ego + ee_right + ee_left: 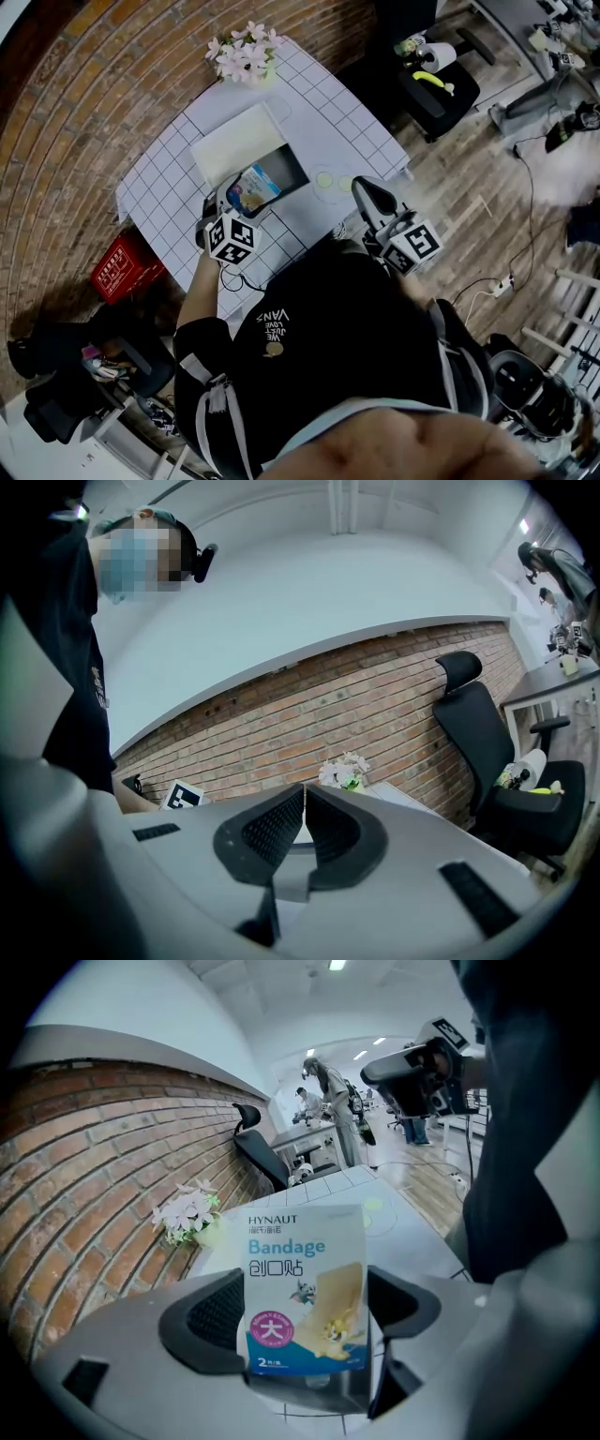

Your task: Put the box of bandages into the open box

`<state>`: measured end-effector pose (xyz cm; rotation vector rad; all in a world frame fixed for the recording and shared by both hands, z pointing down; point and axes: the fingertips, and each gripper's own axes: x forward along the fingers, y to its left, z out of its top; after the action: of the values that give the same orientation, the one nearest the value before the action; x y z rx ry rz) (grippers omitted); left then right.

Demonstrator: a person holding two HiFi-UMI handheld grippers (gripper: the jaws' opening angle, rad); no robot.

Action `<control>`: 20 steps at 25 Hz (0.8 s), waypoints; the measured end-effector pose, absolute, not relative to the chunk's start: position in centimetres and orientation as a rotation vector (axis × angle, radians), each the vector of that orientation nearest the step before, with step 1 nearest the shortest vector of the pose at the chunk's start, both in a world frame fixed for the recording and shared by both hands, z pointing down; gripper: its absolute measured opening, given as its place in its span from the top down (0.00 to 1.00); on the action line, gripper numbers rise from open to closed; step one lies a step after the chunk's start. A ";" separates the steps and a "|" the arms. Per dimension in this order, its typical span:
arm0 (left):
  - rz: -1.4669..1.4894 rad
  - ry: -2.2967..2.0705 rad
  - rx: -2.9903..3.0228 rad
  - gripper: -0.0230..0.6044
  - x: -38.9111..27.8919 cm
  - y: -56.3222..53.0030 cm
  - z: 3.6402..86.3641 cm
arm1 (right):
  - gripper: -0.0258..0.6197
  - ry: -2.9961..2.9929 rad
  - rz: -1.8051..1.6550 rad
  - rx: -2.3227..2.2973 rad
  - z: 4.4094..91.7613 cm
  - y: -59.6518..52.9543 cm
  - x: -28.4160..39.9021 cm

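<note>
My left gripper (305, 1312) is shut on the box of bandages (305, 1288), a white and blue carton marked "Bandage" that stands upright between the jaws. In the head view the box of bandages (251, 188) hangs at the near edge of the open box (286, 167), a dark tray whose white lid (237, 142) is folded back. The left gripper (228, 208) is just left of that tray. My right gripper (304, 825) is shut with nothing in it and points up over the table's near right part (372, 196).
The white gridded table (178, 178) carries a pot of pale flowers (246, 54) at its far corner. A red crate (127, 267) sits on the floor to the left. A black office chair (436, 84) with a paper roll stands at the far right.
</note>
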<state>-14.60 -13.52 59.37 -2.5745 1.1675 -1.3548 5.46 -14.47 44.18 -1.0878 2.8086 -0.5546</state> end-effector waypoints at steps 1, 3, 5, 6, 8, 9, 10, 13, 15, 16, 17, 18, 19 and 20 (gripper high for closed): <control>-1.390 1.148 -2.569 0.31 -14.7 -13.6 59.7 | 0.95 2.807 -0.545 -1.093 44.2 -14.6 5.6; -1.461 1.116 -2.566 0.31 -14.8 -13.6 60.6 | 0.95 2.804 -0.548 -1.101 44.3 -14.7 5.9; -1.521 1.090 -2.571 0.31 -14.9 -13.5 61.5 | 0.95 2.804 -0.556 -1.105 44.5 -14.8 6.2; -1.549 1.078 -2.573 0.31 -14.9 -13.5 61.9 | 0.95 2.804 -0.555 -1.107 44.6 -14.8 6.3; -1.601 1.060 -2.575 0.31 -14.9 -13.4 62.6 | 0.95 2.795 -0.570 -1.109 44.5 -14.9 6.5; -1.625 1.054 -2.577 0.31 -14.9 -13.4 62.9 | 0.95 2.792 -0.566 -1.111 44.4 -14.9 6.6; -1.649 1.048 -2.578 0.31 -15.0 -13.4 63.2 | 0.95 2.792 -0.548 -1.117 44.4 -15.0 6.8; -1.721 1.039 -2.573 0.31 -15.2 -13.4 64.0 | 0.95 2.800 -0.522 -1.135 44.8 -15.3 7.4; -1.762 1.034 -2.574 0.31 -15.3 -13.4 64.5 | 0.95 2.795 -0.543 -1.134 44.7 -15.3 7.6; -1.781 1.031 -2.577 0.31 -15.4 -13.4 64.6 | 0.95 2.797 -0.545 -1.139 44.8 -15.4 7.7; -1.798 1.027 -2.581 0.31 -15.5 -13.4 64.8 | 0.95 2.799 -0.543 -1.144 44.9 -15.4 7.8; -1.813 1.023 -2.586 0.31 -15.5 -13.4 64.9 | 0.95 2.799 -0.543 -1.148 45.0 -15.5 8.0; -1.827 1.019 -2.591 0.31 -15.5 -13.4 65.0 | 0.95 2.796 -0.540 -1.149 45.0 -15.5 8.1; -1.841 1.015 -2.595 0.31 -15.6 -13.5 65.1 | 0.95 2.791 -0.535 -1.148 45.0 -15.6 8.2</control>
<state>-15.57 -13.50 65.09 -2.5949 1.0154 -1.8408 8.18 -15.62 45.03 -1.1479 2.7912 -0.5346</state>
